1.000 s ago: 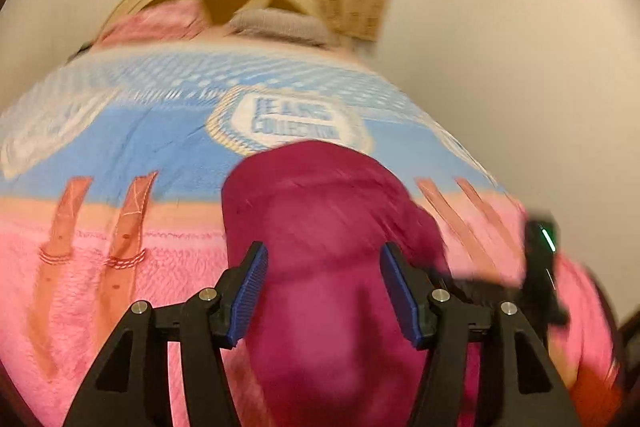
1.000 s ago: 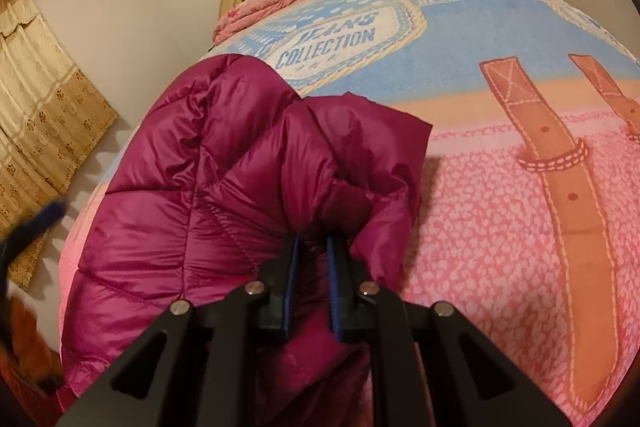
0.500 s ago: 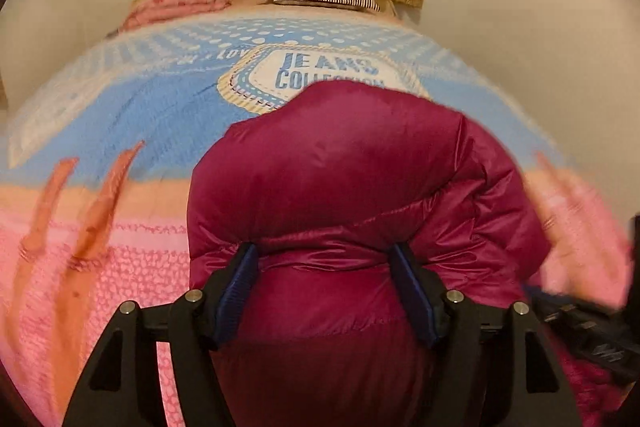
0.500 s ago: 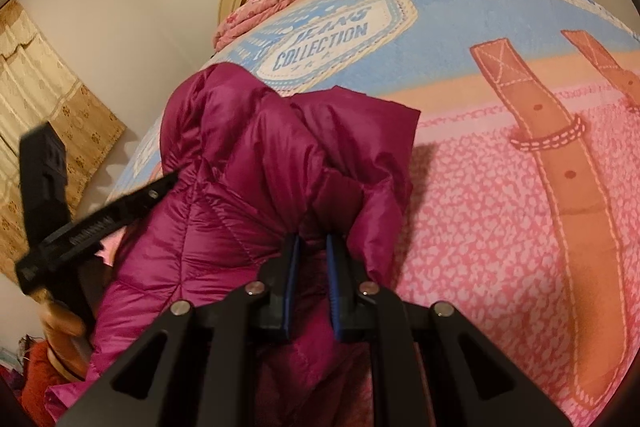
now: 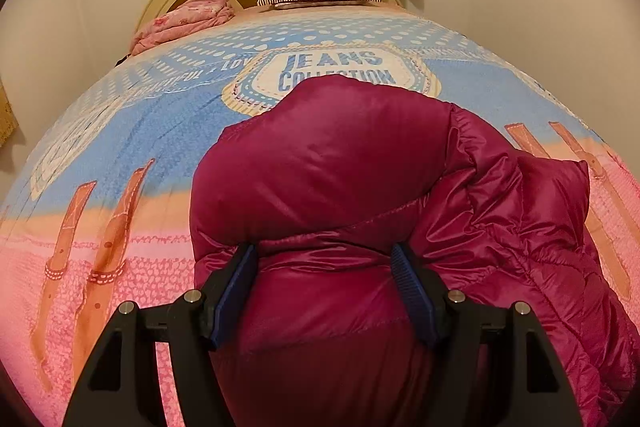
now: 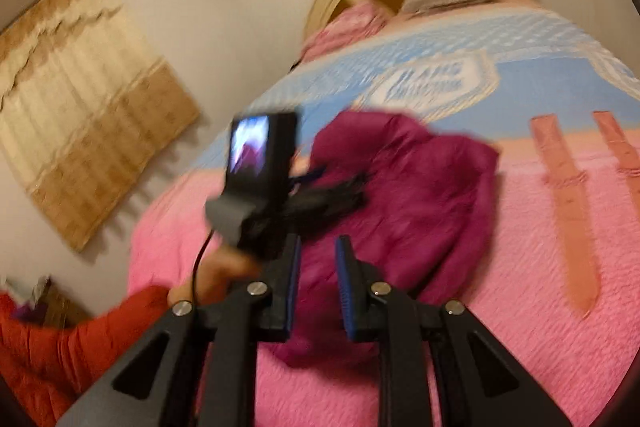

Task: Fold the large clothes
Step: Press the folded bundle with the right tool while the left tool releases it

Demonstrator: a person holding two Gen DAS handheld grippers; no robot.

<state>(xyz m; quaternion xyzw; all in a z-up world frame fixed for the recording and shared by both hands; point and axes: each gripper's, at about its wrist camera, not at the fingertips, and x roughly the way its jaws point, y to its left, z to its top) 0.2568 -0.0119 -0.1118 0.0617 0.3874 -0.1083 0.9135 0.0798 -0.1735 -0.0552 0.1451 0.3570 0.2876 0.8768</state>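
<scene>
**Right gripper pulled back from the jacket**

Since the earlier frame, the right gripper (image 6: 316, 287) has been lifted up and away from the dark red puffy jacket (image 5: 340, 187), and the fold it pinched has been let go. Its jaws are opening, a small gap is seen, and nothing is held between them. The left gripper (image 5: 324, 287) is tipped down over the jacket. Its jaws are spread wide, with a puffy roll of jacket sitting between the blue pads (image 5: 236, 287). The jacket is bunched up in the middle of the pink and blue bedspread (image 5: 120, 147). The left hand (image 6: 216, 275) and an orange sleeve (image 6: 72, 339) are seen in the blurry right view.
</scene>
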